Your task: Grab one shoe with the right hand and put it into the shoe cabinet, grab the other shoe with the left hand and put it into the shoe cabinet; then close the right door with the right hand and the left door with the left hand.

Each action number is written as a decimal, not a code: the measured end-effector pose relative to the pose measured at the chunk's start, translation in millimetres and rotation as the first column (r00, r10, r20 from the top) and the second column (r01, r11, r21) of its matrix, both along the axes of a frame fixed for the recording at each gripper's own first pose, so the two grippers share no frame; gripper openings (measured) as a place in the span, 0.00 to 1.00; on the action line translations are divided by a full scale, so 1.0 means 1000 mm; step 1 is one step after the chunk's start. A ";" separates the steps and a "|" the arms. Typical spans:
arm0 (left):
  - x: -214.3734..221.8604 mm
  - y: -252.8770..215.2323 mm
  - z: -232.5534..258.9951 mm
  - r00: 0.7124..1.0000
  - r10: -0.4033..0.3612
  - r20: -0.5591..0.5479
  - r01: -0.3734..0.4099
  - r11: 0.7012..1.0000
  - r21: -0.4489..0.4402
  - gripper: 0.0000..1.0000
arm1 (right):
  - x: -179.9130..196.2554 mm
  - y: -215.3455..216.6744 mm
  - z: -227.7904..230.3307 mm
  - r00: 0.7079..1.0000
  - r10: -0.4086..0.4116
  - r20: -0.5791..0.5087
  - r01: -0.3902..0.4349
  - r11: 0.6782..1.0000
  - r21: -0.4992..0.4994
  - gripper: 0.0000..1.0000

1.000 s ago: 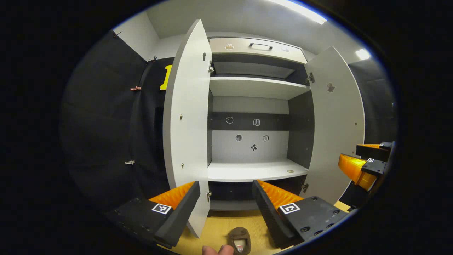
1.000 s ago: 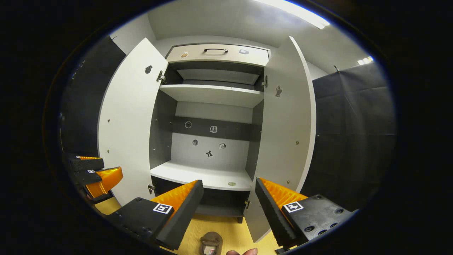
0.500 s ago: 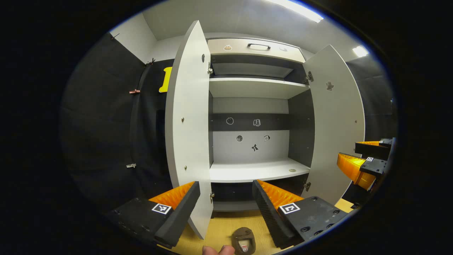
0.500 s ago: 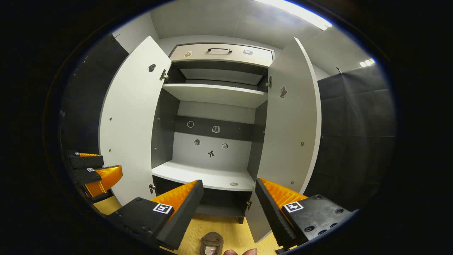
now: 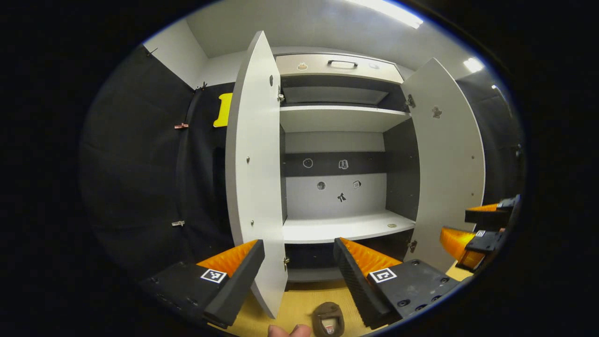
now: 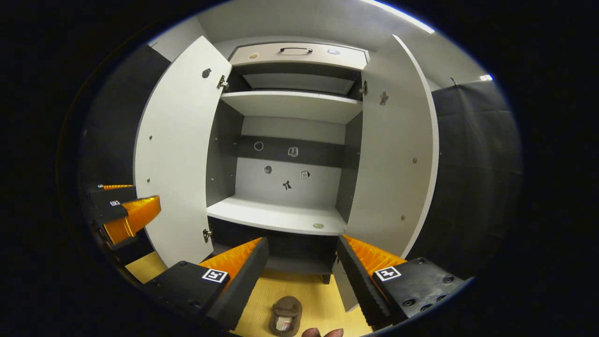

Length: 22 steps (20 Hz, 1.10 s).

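A tall white shoe cabinet (image 5: 339, 117) with dark inner side walls stands ahead, and everything here is placed against it. Its left door (image 5: 255, 159) and right door (image 5: 447, 159) both stand swung open, each a plain white panel hinged at the cabinet's outer edge. Inside, a white upper shelf (image 5: 341, 117) sits above a white lower shelf (image 5: 344, 228), with small dark stickers on the back wall between them. A pale drawer front with a dark handle (image 5: 339, 65) caps the top of the cabinet.

In front of the cabinet's base lies a yellow wooden floor (image 5: 299, 304). On that floor, just before the cabinet, a brown shoe (image 5: 328, 319) rests with its opening facing up; the right gripper view shows it too (image 6: 286, 316). The other shoe cannot be made out.

In the left gripper view, the left gripper (image 5: 299, 255) is held low before the cabinet, near the left door's bottom edge, its fingers spread wide with nothing between them. In the right gripper view, the right gripper (image 6: 302, 255) is held low before the cabinet's open middle, likewise spread wide and holding nothing. A fingertip (image 5: 288, 330) of the person shows at the bottom edge, beside the shoe.
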<state>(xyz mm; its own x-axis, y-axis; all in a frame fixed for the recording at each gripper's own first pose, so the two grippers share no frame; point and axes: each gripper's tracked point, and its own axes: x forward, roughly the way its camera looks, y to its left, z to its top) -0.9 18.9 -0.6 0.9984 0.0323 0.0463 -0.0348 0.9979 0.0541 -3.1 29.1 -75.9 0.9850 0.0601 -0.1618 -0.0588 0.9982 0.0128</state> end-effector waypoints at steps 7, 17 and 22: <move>-0.001 0.015 -0.029 0.999 0.048 -0.015 -0.047 0.999 0.009 0.95 | -0.023 0.033 -0.156 0.955 0.076 -0.286 -0.061 0.996 0.061 0.98; -0.011 0.035 -0.091 0.985 0.123 -0.119 -0.121 0.992 0.017 0.95 | -0.025 0.060 -0.331 0.815 0.083 -0.574 0.010 0.987 0.158 0.98; -0.014 0.044 -0.113 0.976 0.144 -0.165 -0.140 0.990 0.033 0.95 | 0.003 0.067 -0.375 0.810 0.052 -0.584 0.028 0.992 0.126 0.97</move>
<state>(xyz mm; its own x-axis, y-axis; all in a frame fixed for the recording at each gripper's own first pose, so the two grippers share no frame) -15.1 63.0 -113.6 0.9774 0.1751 -0.1182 -0.1648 0.9820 0.0921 -0.2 95.9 -451.0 0.7051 0.1295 -0.6972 -0.0125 0.9853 0.1704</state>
